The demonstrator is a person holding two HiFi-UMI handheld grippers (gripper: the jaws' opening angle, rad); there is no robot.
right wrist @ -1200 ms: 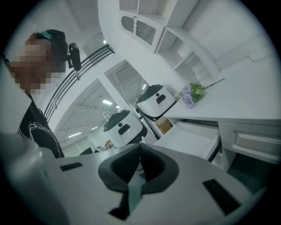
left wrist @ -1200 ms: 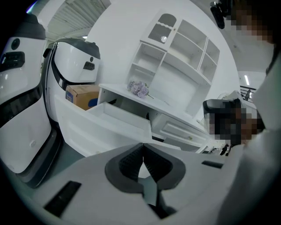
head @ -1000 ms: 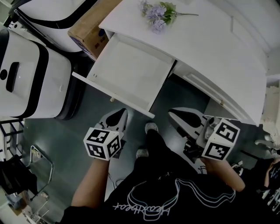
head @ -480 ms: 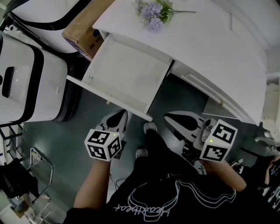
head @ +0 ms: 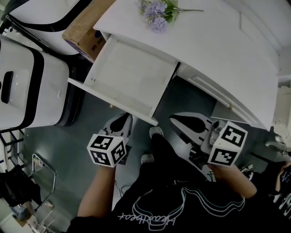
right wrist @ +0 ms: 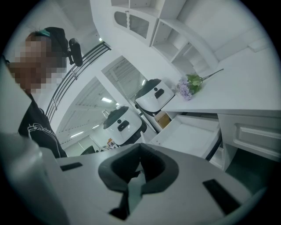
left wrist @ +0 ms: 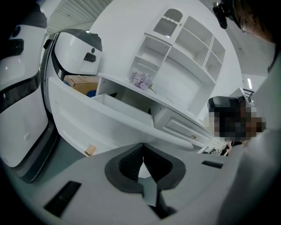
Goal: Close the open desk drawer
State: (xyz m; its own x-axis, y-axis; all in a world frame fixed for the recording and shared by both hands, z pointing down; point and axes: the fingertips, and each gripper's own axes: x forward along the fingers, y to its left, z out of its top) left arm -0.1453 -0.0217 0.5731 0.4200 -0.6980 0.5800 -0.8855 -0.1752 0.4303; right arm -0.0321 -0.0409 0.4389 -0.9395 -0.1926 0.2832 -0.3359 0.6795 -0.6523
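Note:
The white desk (head: 213, 41) has one drawer (head: 132, 75) pulled far out, and it looks empty. Its front panel (head: 109, 101) faces me and carries a small wooden knob (head: 111, 105). My left gripper (head: 129, 116) is shut and hangs just short of that panel, near its right half, without touching. In the left gripper view the panel (left wrist: 83, 125) and knob (left wrist: 90, 150) lie just beyond the shut left gripper (left wrist: 141, 154). My right gripper (head: 172, 120) is shut on nothing, right of the drawer's corner. From the right gripper (right wrist: 139, 154) the drawer (right wrist: 189, 134) shows ahead.
Purple flowers (head: 157, 9) lie on the desktop. A cardboard box (head: 86, 27) and white rounded machines (head: 27, 86) stand left of the drawer. A closed drawer with a knob (head: 229, 107) is to the right. The person's shoes (head: 157, 132) stand under the drawer's corner.
Almost nothing: the head view has shifted slightly, so the drawer sits a little further left in it. Both grippers stay shut in nearly the same places, and the drawer is as far out.

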